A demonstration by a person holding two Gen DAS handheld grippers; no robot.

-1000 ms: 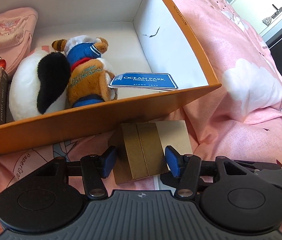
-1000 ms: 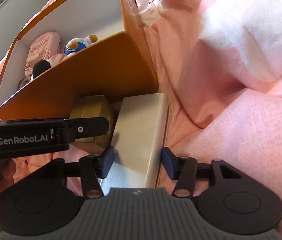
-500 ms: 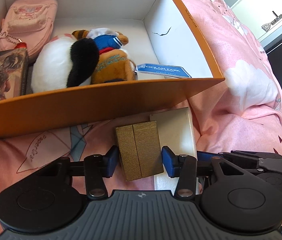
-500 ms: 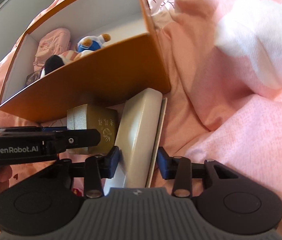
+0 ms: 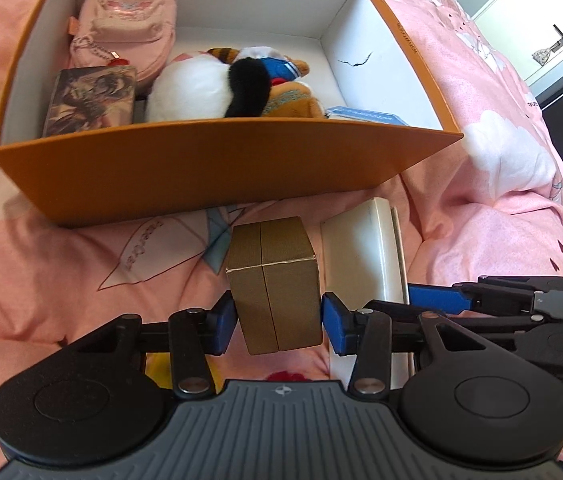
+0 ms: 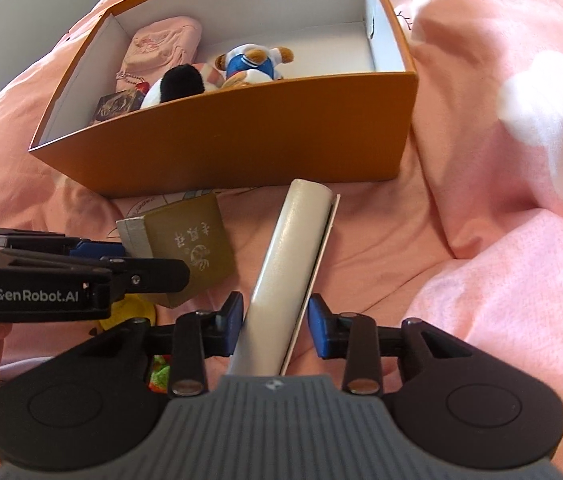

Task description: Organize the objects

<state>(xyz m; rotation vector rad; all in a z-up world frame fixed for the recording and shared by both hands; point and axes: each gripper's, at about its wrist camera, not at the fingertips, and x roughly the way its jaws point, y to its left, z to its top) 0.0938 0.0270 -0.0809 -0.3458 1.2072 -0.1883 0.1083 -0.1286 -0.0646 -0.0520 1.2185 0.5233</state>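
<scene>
My left gripper [image 5: 278, 320] is shut on a gold-brown box [image 5: 275, 280] and holds it above the pink bedding; the box also shows in the right wrist view [image 6: 189, 246]. My right gripper [image 6: 275, 326] is shut on a long cream-white case [image 6: 289, 272], tilted on edge; it also shows in the left wrist view [image 5: 365, 256]. An open orange box [image 5: 201, 168] stands just beyond, holding a pink pouch [image 5: 125, 36], a white and black plush [image 5: 205, 88], a brown bear plush [image 5: 285, 92] and a card box [image 5: 91, 100].
Pink bedding [image 6: 501, 240] with folds lies all around, rising at the right. The right half of the orange box floor [image 5: 377, 92] is bare apart from a blue tag [image 5: 365, 115]. Small yellow and green things [image 6: 133, 312] lie under the grippers.
Both grippers closed on their items and lifted them up and back from the orange box's near wall. The cream case turned onto its edge. More of the box's inside shows now.
</scene>
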